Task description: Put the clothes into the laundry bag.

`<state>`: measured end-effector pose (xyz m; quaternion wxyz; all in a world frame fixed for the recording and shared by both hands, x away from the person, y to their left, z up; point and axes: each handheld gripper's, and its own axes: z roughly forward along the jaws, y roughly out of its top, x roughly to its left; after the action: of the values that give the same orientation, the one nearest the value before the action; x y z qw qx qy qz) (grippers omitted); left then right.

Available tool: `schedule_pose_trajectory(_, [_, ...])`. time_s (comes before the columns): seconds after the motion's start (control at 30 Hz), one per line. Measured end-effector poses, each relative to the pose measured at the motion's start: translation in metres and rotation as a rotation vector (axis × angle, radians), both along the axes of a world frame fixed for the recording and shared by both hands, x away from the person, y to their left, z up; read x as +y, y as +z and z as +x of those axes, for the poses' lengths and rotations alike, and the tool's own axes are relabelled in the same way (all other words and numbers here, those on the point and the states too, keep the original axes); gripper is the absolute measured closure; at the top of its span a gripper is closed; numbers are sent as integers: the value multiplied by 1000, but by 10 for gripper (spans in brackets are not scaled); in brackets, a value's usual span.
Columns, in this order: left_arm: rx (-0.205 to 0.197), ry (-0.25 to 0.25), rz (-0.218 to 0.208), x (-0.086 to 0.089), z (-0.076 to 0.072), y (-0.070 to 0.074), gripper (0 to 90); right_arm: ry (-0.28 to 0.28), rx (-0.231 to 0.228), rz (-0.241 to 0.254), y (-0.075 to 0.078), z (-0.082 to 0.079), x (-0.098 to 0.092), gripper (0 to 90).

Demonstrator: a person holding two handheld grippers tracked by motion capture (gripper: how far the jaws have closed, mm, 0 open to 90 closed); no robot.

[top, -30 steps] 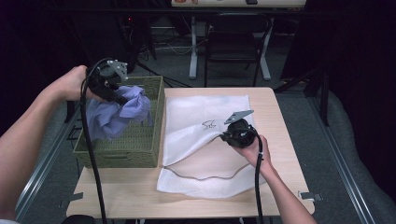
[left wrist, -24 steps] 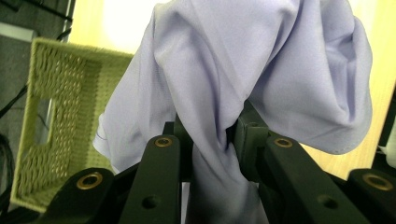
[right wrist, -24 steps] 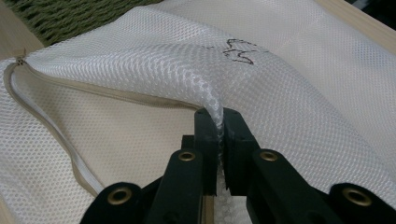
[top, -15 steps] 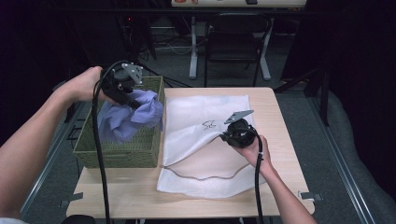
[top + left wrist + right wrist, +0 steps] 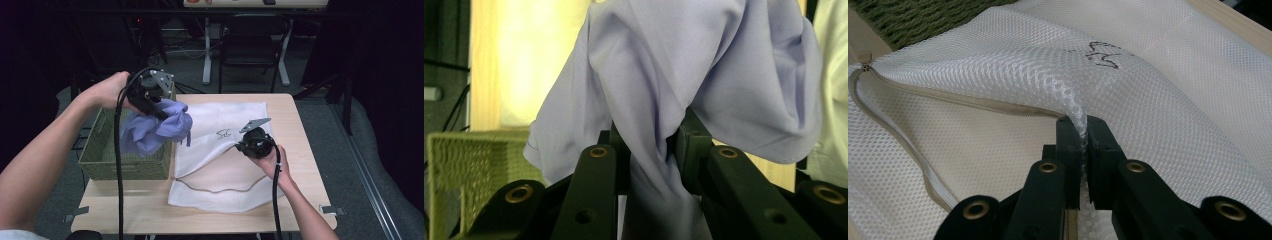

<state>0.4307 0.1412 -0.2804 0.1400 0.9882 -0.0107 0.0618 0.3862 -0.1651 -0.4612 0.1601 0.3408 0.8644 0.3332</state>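
Lavender garment (image 5: 159, 131) pinched in left hand-held gripper (image 5: 159, 111), right hand-held gripper (image 5: 241, 146) clamping white mesh bag (image 5: 225, 165), black scribble (image 5: 225, 133) unreadable

The left gripper (image 5: 159, 107) holds a lilac cloth (image 5: 160, 131) bunched below its fingers, over the green basket's (image 5: 125, 167) right rim. The right gripper (image 5: 245, 145) pinches the white mesh bag's (image 5: 220, 175) upper layer on the tabletop (image 5: 295, 115).
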Motion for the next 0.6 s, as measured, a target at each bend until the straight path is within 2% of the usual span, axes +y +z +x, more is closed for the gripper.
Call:
schedule_pose_trajectory(0.23, [25,-56,-5,-23,-4,-5,747,-1,1,2,0,0,-1,860])
schedule_pose_trajectory(0.27, [34,-61,-16,-29,-6,-8,747,-3,0,4,0,0,-1,859])
schedule_pose_trajectory(0.6, [68,-122,-4,-55,-12,-20,745,-4,-2,4,0,0,-2,859])
